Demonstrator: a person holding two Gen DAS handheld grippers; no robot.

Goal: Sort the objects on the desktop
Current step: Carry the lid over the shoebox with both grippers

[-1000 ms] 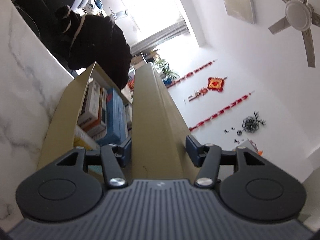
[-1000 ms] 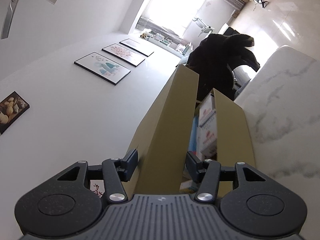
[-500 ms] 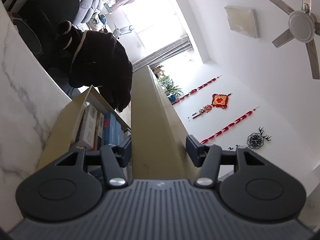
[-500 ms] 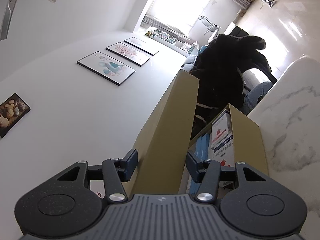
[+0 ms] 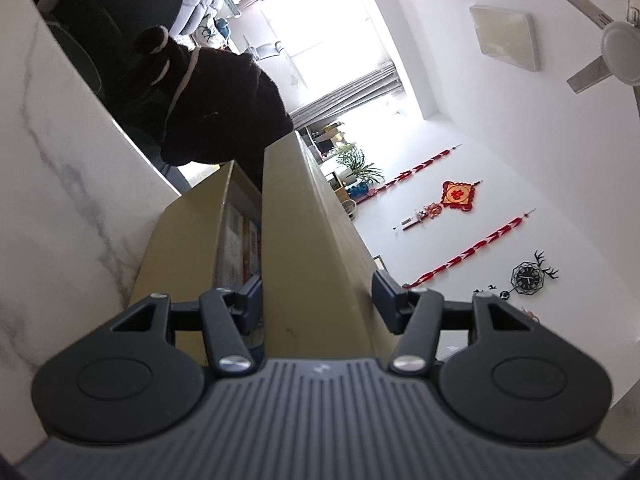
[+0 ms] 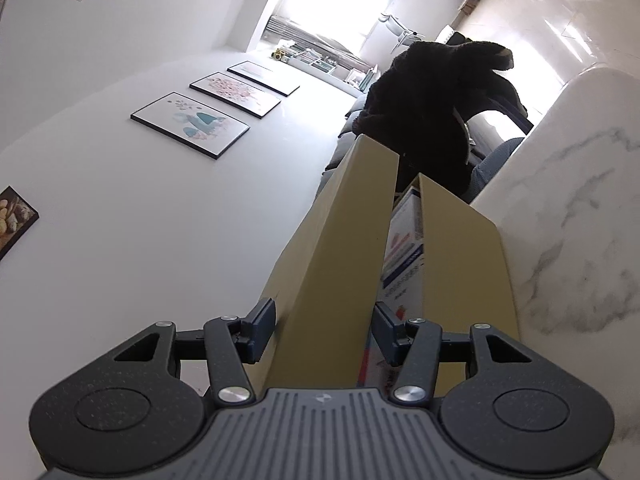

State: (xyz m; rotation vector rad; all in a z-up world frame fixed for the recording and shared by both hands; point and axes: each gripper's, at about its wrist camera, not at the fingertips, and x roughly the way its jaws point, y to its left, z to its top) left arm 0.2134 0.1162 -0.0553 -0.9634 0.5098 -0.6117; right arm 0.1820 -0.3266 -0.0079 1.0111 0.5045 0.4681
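- The marble tabletop (image 5: 60, 208) fills one side of both views, which are rolled sideways; its far edge ends where a person in a dark fleece (image 5: 224, 108) sits.
- The cardboard box (image 5: 184, 248) stands at that far edge, open, so both tools can carry it as one load instead of moving each item.
- Its raised flap (image 5: 304, 248) stands edge-on between the left gripper (image 5: 316, 300), whose jaws straddle it. One pad sits against the card; the other shows a sliver of gap, so a firm clamp cannot be confirmed.
- The right gripper (image 6: 324, 324) brackets the opposite flap (image 6: 336, 256) the same way, pads close on both faces; gripping from both ends likely keeps the box level.
- Packets (image 6: 404, 248) stand upright inside, packed tight between the walls, probably already sorted.
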